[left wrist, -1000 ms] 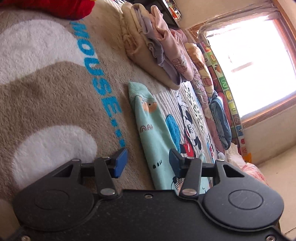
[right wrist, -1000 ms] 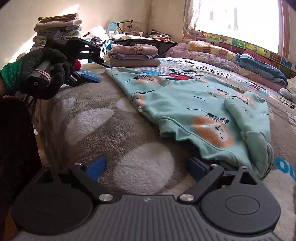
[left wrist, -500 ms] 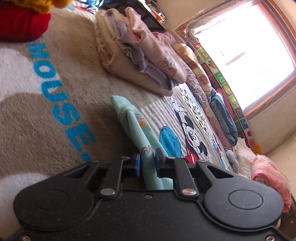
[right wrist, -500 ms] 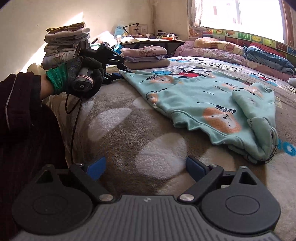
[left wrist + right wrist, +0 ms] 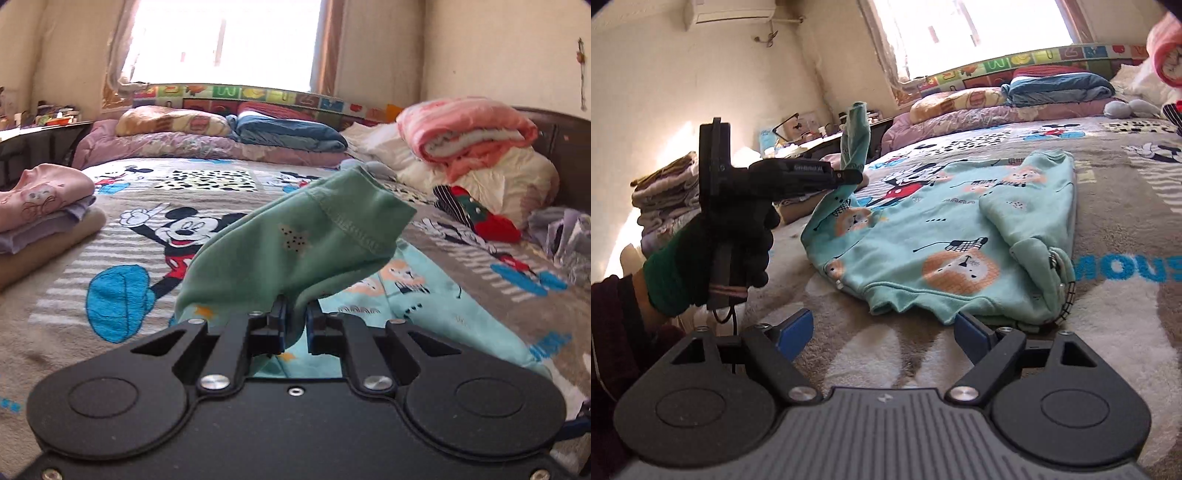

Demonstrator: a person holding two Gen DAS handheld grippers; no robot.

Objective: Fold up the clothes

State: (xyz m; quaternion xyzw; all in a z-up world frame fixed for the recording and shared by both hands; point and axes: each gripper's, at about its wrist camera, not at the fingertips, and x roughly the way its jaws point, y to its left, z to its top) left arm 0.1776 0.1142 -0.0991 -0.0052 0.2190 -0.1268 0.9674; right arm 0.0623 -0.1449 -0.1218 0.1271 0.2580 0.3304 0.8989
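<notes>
Mint-green cotton top with lion prints lies spread on the bed's grey cartoon-mouse blanket, its right sleeve folded in over the body. We hold the left tool clamped on the left sleeve; the cuff stands up above the pads, lifted clear of the blanket. From the right wrist view the same sleeve rises from the tool in our gloved left hand. The right tool hovers low at the near hem of the top, its blue pads wide apart and closing, nothing between them. A stack of folded clothes sits on the bed to the left. Pillows and quilts line the far edge under the window.
</notes>
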